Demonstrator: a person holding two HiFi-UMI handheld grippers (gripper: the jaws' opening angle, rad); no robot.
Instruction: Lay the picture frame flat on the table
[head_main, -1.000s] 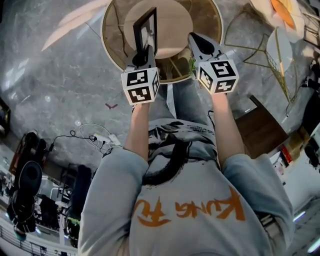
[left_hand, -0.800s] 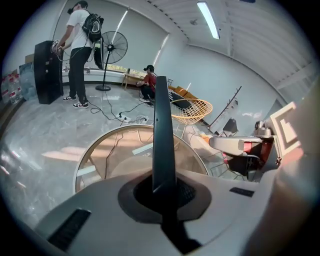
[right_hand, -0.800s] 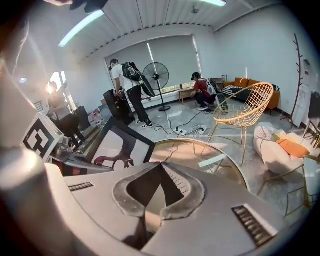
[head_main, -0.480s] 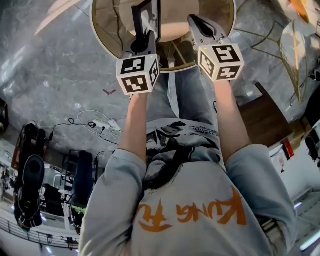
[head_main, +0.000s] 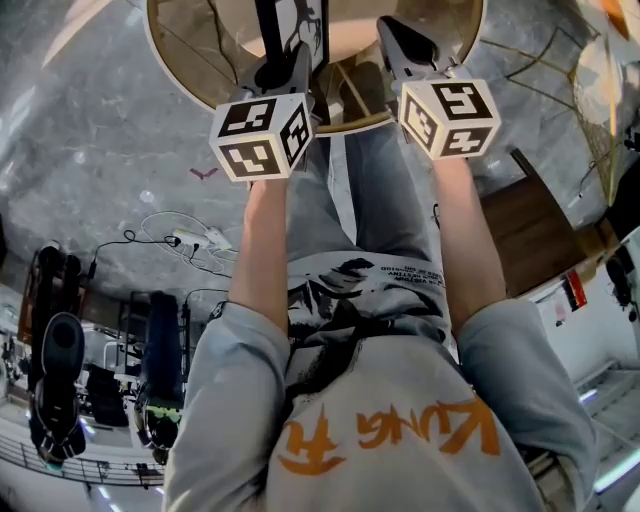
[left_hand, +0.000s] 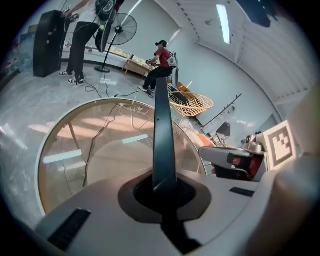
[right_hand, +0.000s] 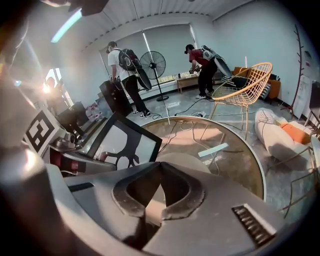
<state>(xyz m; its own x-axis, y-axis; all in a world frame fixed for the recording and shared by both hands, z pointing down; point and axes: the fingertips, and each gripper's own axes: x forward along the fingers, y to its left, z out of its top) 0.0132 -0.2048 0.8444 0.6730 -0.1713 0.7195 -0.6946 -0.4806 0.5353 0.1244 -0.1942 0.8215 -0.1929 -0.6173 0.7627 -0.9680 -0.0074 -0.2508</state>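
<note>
Picture frame (left_hand: 162, 130), black-edged, is clamped by its lower edge between the jaws of the left gripper (left_hand: 163, 186). The jaws are closed tight on the thin border. In the left gripper view the frame is seen edge-on and rises straight toward 12 o'clock. In the head view the left gripper (head_main: 285, 62) sits at about 11 o'clock, and the frame (head_main: 298, 18) stands upright above it, cut off by the top edge. I cannot tell whether its bottom touches the tabletop.

The right gripper (right_hand: 160, 164) has its jaws closed with the tips touching and nothing between them. In the head view it (head_main: 397, 32) is at 1 o'clock, just beside the frame but apart from it. From the right gripper view the frame (right_hand: 122, 142) lies toward 10 o'clock, tilted, with a black shape on a white picture facing the camera.

Both grippers reach over the round glass table (head_main: 200, 88), whose tan rim arcs across the top of the head view. Its legs show through the glass (right_hand: 235, 160).

Beyond the table, in the right gripper view, an orange wire chair (right_hand: 245, 85) stands at 2 o'clock. A standing fan (right_hand: 152, 65) is at 12 o'clock, and two people with backpacks are by the far wall. Loose cables (head_main: 180, 240) lie on the grey floor at 9 o'clock in the head view.
</note>
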